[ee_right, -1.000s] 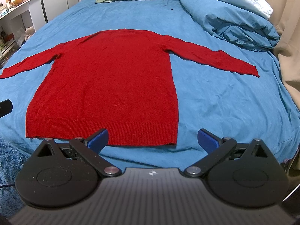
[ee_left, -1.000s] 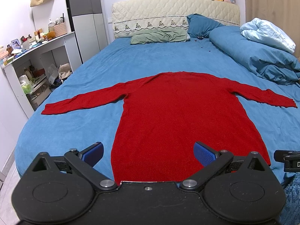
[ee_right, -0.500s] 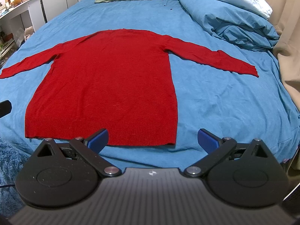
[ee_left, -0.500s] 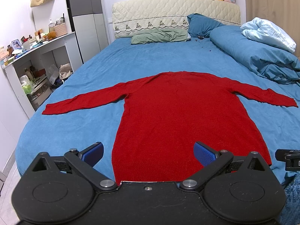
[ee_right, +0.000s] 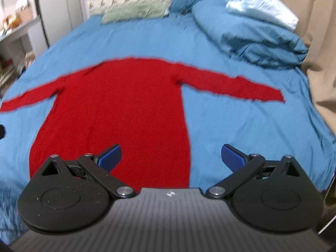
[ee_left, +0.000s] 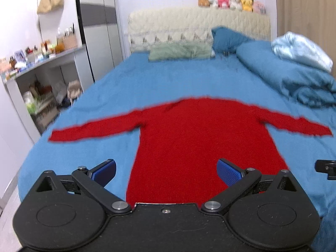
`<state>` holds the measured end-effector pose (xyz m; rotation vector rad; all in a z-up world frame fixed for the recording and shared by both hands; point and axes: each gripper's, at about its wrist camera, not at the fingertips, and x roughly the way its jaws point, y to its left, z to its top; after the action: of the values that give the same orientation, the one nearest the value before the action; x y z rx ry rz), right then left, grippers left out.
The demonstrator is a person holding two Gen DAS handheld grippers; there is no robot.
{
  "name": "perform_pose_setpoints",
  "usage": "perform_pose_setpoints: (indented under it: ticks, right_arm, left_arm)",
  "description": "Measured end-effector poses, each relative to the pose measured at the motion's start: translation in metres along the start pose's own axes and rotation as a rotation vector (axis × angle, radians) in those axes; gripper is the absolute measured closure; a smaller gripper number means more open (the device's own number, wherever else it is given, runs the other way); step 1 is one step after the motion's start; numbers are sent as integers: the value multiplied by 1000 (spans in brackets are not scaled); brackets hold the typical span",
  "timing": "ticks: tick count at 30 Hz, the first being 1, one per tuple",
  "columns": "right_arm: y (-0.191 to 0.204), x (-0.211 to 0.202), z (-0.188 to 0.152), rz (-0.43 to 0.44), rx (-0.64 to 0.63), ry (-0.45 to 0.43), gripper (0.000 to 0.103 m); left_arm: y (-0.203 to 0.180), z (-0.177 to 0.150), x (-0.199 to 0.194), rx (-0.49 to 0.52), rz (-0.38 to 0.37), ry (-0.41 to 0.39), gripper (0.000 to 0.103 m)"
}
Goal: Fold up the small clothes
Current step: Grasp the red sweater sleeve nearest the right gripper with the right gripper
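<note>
A red long-sleeved sweater [ee_left: 201, 138] lies flat on the blue bed sheet [ee_left: 180, 79], both sleeves spread out, hem toward me. It also shows in the right wrist view [ee_right: 126, 109]. My left gripper [ee_left: 167, 171] is open and empty above the hem's left half. My right gripper [ee_right: 171, 155] is open and empty above the hem's right corner. The hem itself is hidden behind both gripper bodies. A part of the right gripper [ee_left: 326, 167] shows at the right edge of the left wrist view.
A blue duvet [ee_left: 294, 82] with a pale blue cloth [ee_left: 302, 50] is piled at the bed's right. A green pillow [ee_left: 180, 51] and blue pillow [ee_left: 229, 38] lie by the headboard [ee_left: 197, 25]. A cluttered white desk [ee_left: 42, 63] stands left. A beige curtain [ee_right: 321, 42] hangs right.
Both grippers have moved forward and tilted up over the hem; the views are motion-blurred. The sweater has not moved. Both grippers stay open.
</note>
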<state>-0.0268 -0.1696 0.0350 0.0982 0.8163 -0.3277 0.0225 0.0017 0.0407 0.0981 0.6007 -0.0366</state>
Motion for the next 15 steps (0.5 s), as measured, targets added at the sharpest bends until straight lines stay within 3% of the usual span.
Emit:
perform_pose_setpoints:
  ticks: [7,15]
  right_arm:
    - [-65,37,58,-86,101,-79,0]
    - [-172,138,82,-186,215,-100,0]
  left_arm:
    - [-28,65,48,43,-48,-68,0]
    - [-90,113,167,82,-172,-16,0]
